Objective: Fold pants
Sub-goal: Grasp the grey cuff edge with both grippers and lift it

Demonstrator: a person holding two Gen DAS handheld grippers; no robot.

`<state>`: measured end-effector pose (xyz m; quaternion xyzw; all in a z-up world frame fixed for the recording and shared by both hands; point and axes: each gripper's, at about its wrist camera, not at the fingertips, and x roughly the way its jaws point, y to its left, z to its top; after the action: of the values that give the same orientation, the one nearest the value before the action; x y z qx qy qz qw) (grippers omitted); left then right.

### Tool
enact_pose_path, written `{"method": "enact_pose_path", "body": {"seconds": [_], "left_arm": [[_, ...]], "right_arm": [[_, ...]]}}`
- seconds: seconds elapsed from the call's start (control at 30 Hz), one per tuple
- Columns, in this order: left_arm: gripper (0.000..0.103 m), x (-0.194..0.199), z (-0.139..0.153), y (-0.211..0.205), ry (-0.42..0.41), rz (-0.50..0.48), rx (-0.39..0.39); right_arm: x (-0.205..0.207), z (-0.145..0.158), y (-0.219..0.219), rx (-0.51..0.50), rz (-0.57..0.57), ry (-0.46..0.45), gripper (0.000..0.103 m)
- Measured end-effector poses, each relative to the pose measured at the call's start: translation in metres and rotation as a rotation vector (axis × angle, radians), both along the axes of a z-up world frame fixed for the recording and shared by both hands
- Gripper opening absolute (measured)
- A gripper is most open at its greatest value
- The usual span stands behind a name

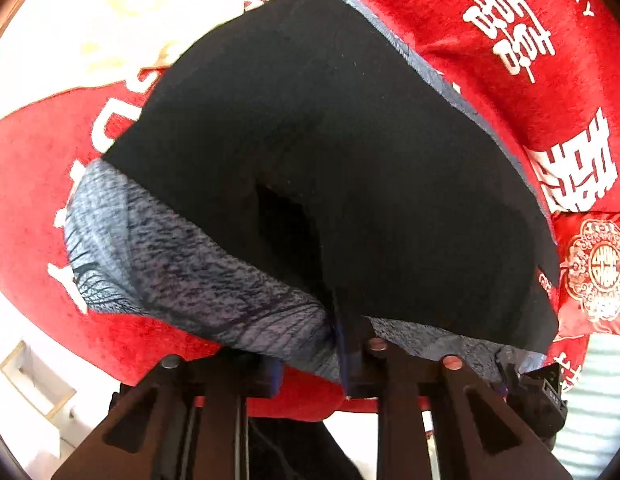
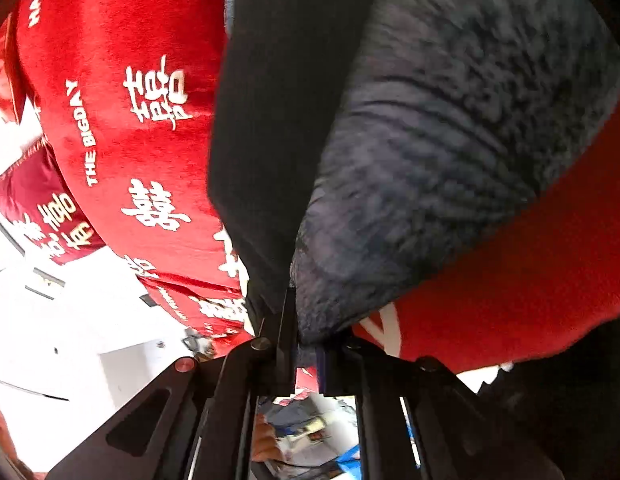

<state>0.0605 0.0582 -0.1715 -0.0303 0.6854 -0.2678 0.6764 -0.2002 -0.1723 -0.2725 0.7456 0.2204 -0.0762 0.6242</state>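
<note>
Black pants with a mottled grey fleece lining lie over a red bedspread printed with white characters. In the left wrist view my left gripper is shut on the near edge of the pants, the fabric pinched where black cloth meets grey lining. In the right wrist view the same pants hang close to the lens, the grey lining bulging to the right. My right gripper is shut on a fold of that edge, the cloth bunched between its tips.
The red bedspread reaches to its edge at lower left, with pale floor and white furniture beyond. A red embroidered cushion lies at the right in the left wrist view. A white box or shelf stands on the floor at lower left.
</note>
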Motion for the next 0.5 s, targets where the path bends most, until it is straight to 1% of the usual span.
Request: {"method": "enact_pose_path", "body": {"seconds": [0.13,0.3,0.43,0.5], "left_arm": [[0.022,-0.001,0.023,-0.009,-0.044,-0.051,-0.005],[0.022,0.012,0.061,-0.023,-0.082,-0.058,-0.025],[0.022,0.043,0.090,-0.060,-0.129,-0.046,-0.049],[0.022,0.064,0.100,-0.084,-0.170,-0.037,-0.058]], "right_arm": [[0.010,0.040,-0.009,-0.083,0.055,0.009,0.007],[0.034,0.082,-0.033,-0.148,0.123,0.028,0.007],[0.069,0.113,-0.072,-0.200,0.202,0.029,0.007],[0.091,0.119,-0.095,-0.207,0.237,0.026,0.008]]}}
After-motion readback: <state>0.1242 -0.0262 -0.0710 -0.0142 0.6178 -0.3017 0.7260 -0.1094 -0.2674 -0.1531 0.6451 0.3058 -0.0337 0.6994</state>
